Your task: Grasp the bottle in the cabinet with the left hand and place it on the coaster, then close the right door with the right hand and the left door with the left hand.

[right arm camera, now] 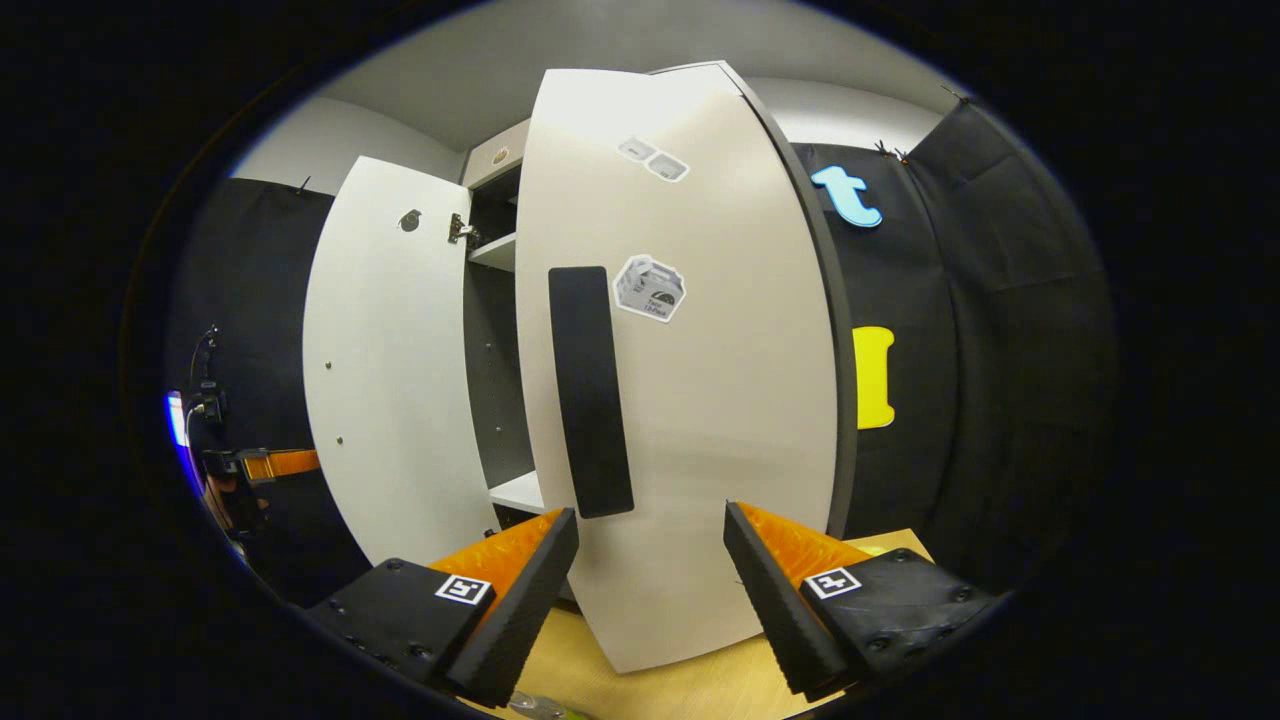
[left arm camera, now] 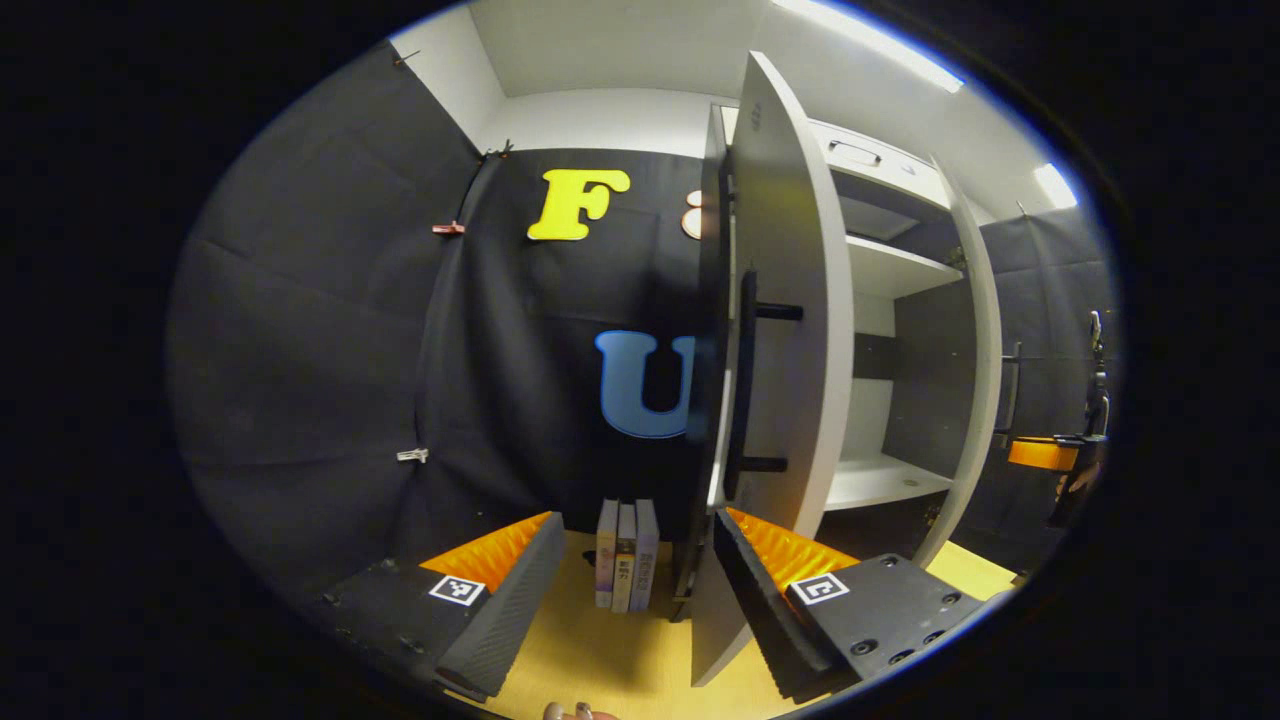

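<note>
Doors come next, by the look of it: the cabinet (left arm camera: 890, 380) shelves you can see hold no bottle, and both doors stand open. Your right gripper (right arm camera: 650, 590) sits with its jaws released, spread wide and holding nothing, directly in front of the right door (right arm camera: 700, 400), whose dark handle (right arm camera: 590, 390) is just above the gap between them. Push flat on the door's outer face near its free edge rather than hooking the handle, and swing it steadily until it seats. Your left gripper (left arm camera: 630, 590) is likewise released and empty, with the left door (left arm camera: 790, 350) edge-on just beside its inner jaw; hold it off until the right door is home. Some books (left arm camera: 626, 555) stand on the desk (left arm camera: 600, 650) near its back edge. The bottle and coaster cannot be made out, so you cannot confirm the placement from here.
</note>
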Demonstrator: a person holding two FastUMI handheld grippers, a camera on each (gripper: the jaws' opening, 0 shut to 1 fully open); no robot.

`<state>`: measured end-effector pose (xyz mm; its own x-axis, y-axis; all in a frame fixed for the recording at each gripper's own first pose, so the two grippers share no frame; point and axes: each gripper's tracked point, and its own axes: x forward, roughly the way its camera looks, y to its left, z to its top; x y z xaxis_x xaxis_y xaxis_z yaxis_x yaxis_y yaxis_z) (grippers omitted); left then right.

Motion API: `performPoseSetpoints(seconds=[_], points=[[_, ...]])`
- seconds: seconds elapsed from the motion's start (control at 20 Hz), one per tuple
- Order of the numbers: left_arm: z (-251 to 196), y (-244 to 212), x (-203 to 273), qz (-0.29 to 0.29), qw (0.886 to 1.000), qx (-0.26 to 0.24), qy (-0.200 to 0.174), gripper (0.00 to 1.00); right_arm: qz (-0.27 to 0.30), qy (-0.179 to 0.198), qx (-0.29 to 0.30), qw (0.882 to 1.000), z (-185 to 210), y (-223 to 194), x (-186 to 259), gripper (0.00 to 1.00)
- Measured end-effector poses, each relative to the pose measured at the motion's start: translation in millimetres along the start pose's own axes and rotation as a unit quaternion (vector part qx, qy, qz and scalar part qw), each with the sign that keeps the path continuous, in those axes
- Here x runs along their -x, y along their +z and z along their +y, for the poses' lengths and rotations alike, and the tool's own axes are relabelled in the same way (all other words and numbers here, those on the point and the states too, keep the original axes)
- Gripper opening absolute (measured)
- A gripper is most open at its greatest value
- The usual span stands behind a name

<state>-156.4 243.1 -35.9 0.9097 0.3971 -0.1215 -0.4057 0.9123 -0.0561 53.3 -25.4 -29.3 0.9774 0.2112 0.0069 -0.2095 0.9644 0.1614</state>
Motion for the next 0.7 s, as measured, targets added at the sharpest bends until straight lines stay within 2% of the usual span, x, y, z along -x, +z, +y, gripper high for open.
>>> performPoseSetpoints(seconds=[0.4, 0.45, 0.5, 0.55, 0.6, 0.65, 0.7], points=[[-23, -2, -5, 0.000, 0.999, 0.009, -0.042, 0.93, 0.005, -0.026, 0.004, 1.000, -13, -5, 23, 0.98], [-24, 0, -7, 0.001, 0.999, 0.003, -0.048, 0.95, 0.007, -0.028, 0.006, 1.000, -14, -6, 26, 0.98], [-26, 1, -8, 0.003, 0.999, -0.004, -0.053, 0.91, 0.008, -0.031, 0.006, 0.999, -16, -5, 29, 0.98], [-28, 2, -9, 0.004, 0.998, -0.014, -0.058, 0.94, 0.008, -0.033, 0.007, 0.999, -16, -6, 33, 0.98], [-31, 4, -9, 0.005, 0.998, -0.027, -0.061, 0.89, 0.008, -0.036, 0.009, 0.999, -18, -5, 36, 0.98], [-32, 3, -9, 0.005, 0.997, -0.036, -0.062, 0.89, 0.008, -0.038, 0.009, 0.999, -20, -5, 38, 0.98], [-35, 2, -8, 0.004, 0.997, -0.037, -0.064, 0.93, 0.008, -0.039, 0.009, 0.999, -21, -4, 39, 0.98]])
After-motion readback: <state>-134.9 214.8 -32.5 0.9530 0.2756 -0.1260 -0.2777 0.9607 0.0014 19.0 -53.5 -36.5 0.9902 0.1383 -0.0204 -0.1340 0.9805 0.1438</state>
